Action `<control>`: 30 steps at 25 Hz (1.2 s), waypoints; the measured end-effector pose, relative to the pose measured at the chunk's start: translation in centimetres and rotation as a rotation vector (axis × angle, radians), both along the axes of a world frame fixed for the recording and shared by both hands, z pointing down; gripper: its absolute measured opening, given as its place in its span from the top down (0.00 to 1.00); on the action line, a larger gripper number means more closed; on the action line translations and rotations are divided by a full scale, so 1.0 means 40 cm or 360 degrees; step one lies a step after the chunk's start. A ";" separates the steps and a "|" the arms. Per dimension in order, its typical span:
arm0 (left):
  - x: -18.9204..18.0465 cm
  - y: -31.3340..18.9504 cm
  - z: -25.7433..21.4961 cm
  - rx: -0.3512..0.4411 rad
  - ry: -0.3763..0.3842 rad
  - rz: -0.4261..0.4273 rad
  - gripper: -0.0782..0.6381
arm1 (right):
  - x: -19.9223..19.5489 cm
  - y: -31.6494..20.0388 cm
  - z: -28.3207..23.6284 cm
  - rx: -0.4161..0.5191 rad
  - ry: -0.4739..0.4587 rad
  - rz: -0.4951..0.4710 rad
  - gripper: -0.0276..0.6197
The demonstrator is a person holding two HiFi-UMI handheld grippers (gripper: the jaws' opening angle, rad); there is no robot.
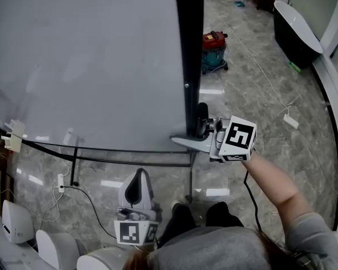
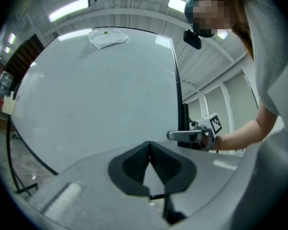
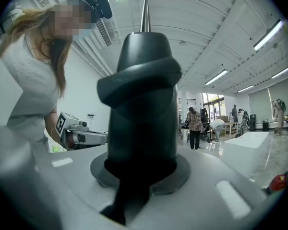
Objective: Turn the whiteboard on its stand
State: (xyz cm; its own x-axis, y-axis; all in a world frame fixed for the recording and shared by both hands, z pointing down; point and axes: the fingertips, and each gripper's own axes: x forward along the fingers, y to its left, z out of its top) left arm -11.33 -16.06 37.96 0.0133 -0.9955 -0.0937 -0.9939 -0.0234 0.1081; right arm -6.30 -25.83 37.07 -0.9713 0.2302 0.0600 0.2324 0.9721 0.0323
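Note:
The whiteboard (image 1: pixel 84 61) fills the upper left of the head view, its pale face tilted over and its black frame edge (image 1: pixel 190 49) running down its right side. My right gripper (image 1: pixel 200 124) is shut on the lower end of that black edge. In the right gripper view its dark jaws (image 3: pixel 141 95) wrap the black frame. My left gripper (image 1: pixel 136 178) hangs lower, near the stand's bars, pointing up at the board, shut and holding nothing. The left gripper view shows its pads (image 2: pixel 150 147) meeting, with the board's face (image 2: pixel 96 95) beyond.
The stand's black crossbar (image 1: pixel 129 163) runs under the board. A red vacuum (image 1: pixel 214 46), a black bathtub (image 1: pixel 296 30) and a power strip (image 1: pixel 291 121) with its cable are on the marble floor. White seats (image 1: pixel 17 224) stand bottom left. A cloth (image 2: pixel 108 36) lies on the board's top edge.

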 end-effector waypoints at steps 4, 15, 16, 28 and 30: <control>0.068 -0.009 0.014 -0.0020 0.0014 -0.0001 0.90 | 0.062 0.000 -0.006 0.0009 -0.0009 0.0001 0.82; 0.244 -0.022 0.017 0.0005 -0.0044 -0.0024 0.90 | 0.227 -0.012 0.015 0.0009 -0.0015 -0.0010 0.82; 0.254 -0.021 0.016 0.0007 -0.0039 -0.0027 0.90 | 0.236 -0.012 0.012 0.0008 -0.0014 -0.0012 0.82; 0.357 0.021 0.001 0.0012 -0.0028 -0.0158 0.90 | 0.321 -0.020 0.002 0.0000 0.0008 -0.0044 0.82; 0.362 0.033 0.008 0.0011 -0.0010 -0.0168 0.90 | 0.329 -0.023 0.003 0.0003 0.0010 -0.0043 0.82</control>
